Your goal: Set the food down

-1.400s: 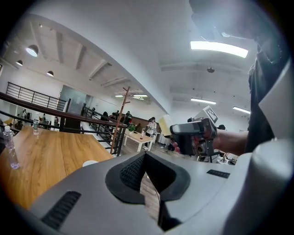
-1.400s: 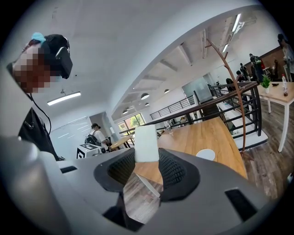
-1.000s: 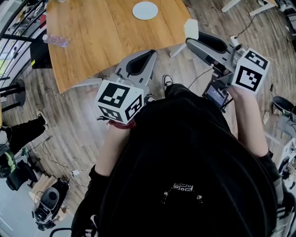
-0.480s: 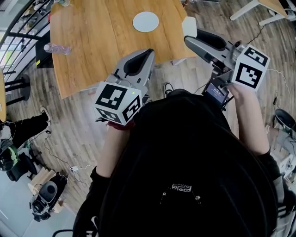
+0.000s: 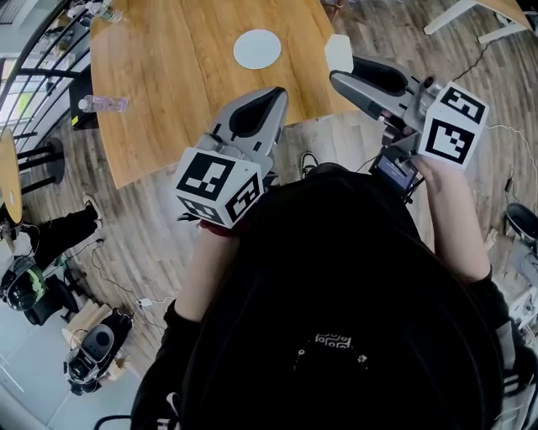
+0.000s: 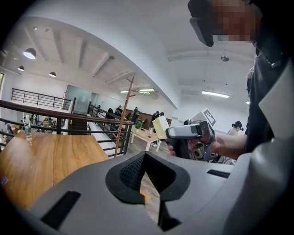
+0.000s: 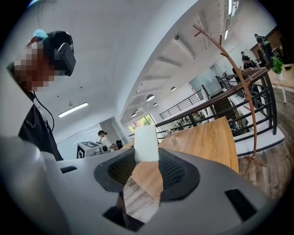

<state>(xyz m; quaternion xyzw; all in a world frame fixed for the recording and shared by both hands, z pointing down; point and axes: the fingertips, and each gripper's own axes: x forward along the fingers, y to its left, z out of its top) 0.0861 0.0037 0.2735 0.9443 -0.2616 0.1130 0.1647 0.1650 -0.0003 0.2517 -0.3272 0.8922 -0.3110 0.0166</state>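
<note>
The food is a pale cream block (image 5: pixel 339 52), pinched at its lower end by my right gripper (image 5: pixel 336 74), which is shut on it and holds it in the air just off the near right corner of the wooden table (image 5: pixel 185 92). In the right gripper view the block (image 7: pixel 147 143) stands upright between the pads. A white plate (image 5: pixel 256 49) lies on the table, left of the block. My left gripper (image 5: pixel 276 95) hovers over the table's near edge, its jaws meeting at the tips (image 6: pixel 145 156) with nothing in them. From there the block (image 6: pixel 161 127) shows to the right.
A clear water bottle (image 5: pixel 102 103) lies near the table's left edge. A black railing (image 5: pixel 34 67) runs along the left. Bags, cables and small devices (image 5: pixel 88 353) litter the wood floor at lower left. White table legs (image 5: pixel 471 13) stand at the upper right.
The table and plate have slid lower in the head view, so they are closer. Both grippers stay out in front of the body, and the right one keeps the block.
</note>
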